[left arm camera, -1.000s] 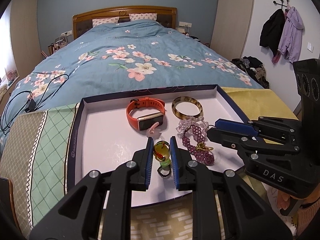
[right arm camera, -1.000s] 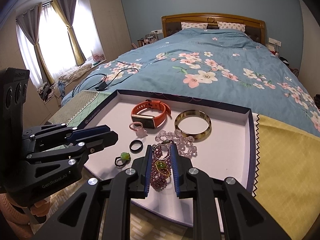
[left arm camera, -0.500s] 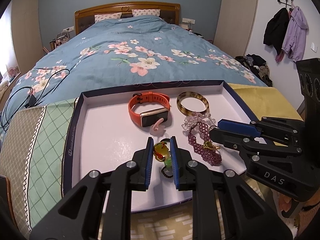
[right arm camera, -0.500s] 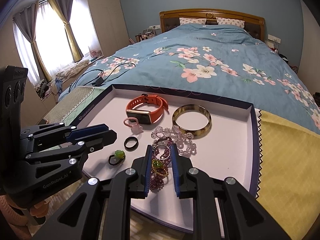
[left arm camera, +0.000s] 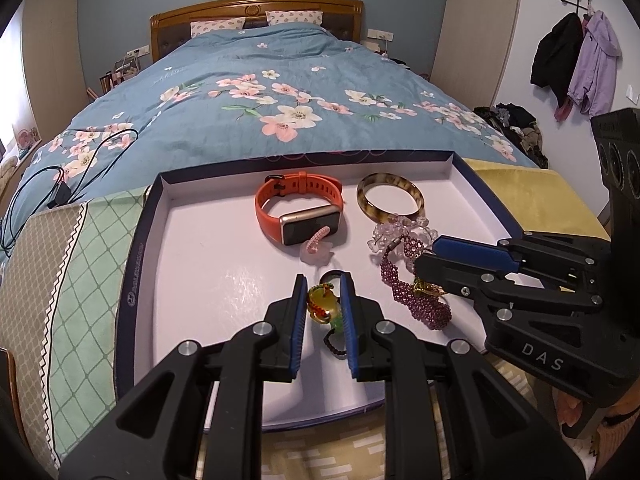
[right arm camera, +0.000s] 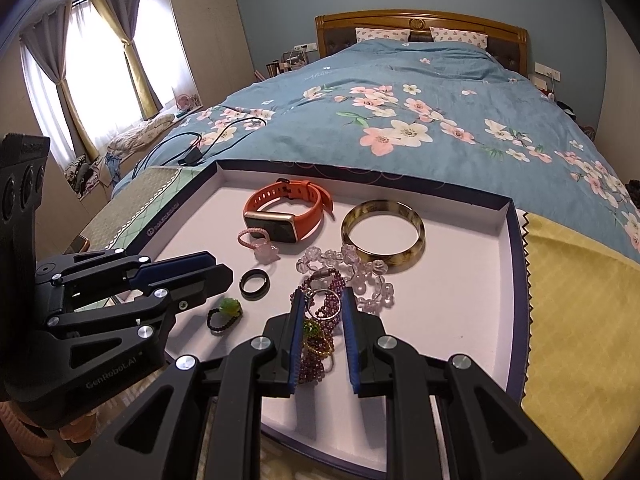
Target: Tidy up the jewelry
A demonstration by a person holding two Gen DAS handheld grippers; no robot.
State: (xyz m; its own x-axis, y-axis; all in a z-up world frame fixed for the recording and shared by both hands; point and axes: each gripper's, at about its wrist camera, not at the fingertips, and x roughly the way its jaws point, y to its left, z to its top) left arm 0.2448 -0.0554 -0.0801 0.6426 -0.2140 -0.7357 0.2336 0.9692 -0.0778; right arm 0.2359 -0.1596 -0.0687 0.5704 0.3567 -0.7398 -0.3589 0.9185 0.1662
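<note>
Nearest the left wrist camera, the left tool (left arm camera: pixel 323 280) is pressed almost together, its blue pads pinching the translucent green bead of a small black-beaded ring (left arm camera: pixel 322 305), which sits low on the white floor of a shallow dark-rimmed tray (left arm camera: pixel 192 280). Just to its right, the right tool (right arm camera: pixel 323 295) is also nearly closed. It pinches a heap of purple bead bracelet (right arm camera: pixel 310 366), with a gold charm and a metal split ring caught between its pads. A plain black ring (right arm camera: pixel 254 280) lies just beyond the green bead, clear of both tools. A little farther in is a pink woven ring with a pale star-shaped stone (right arm camera: pixel 262 246), and its band touches the face of an orange-strapped watch (right arm camera: pixel 280 216). To the right of these, a clear crystal bracelet (right arm camera: pixel 368 276) lies against the purple beads and reaches the near edge of a mottled brown bangle (right arm camera: pixel 382 236), which lies flat near the far wall of the tray. Beyond the tray is a bed (right arm camera: pixel 400 100) under a blue flowered cover, with a black cable (left arm camera: pixel 60 184) on its left side. A wooden headboard (left arm camera: pixel 256 4) and coats (left arm camera: pixel 576 60) on wall hooks are farthest back.
</note>
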